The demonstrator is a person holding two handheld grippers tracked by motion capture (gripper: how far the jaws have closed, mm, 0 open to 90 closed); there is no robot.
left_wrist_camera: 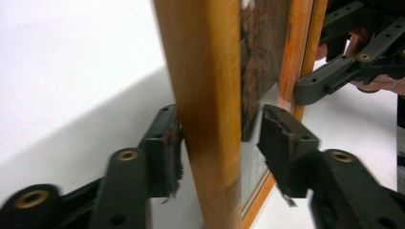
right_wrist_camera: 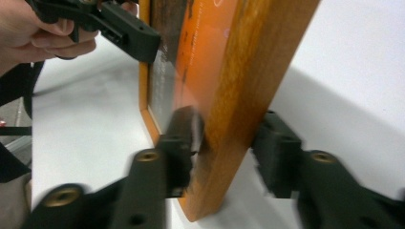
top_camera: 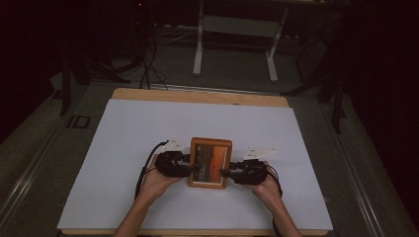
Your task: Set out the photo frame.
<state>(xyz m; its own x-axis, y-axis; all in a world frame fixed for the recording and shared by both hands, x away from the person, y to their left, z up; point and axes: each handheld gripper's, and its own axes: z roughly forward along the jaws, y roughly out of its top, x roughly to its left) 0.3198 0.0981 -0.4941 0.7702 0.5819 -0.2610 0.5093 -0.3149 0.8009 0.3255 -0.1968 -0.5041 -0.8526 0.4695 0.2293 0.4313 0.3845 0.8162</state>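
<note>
The picture frame [top_camera: 210,163] lies near the middle of the table [top_camera: 123,148], closer to its near edge. The left gripper [left_wrist_camera: 219,152] straddles the frame's left rail, the right gripper [right_wrist_camera: 224,152] its right rail. Both sets of jaws stand apart with gaps showing, not pressing the wood. If the hands lift now, the frame would likely slip out and drop, or a pad could catch the rail and drag the frame across the table.

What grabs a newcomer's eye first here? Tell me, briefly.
The wooden picture frame at the middle of the white table sheet stands out. The left claw and right claw flank its side rails. Beyond the table stands a white stand in a dark room.
</note>
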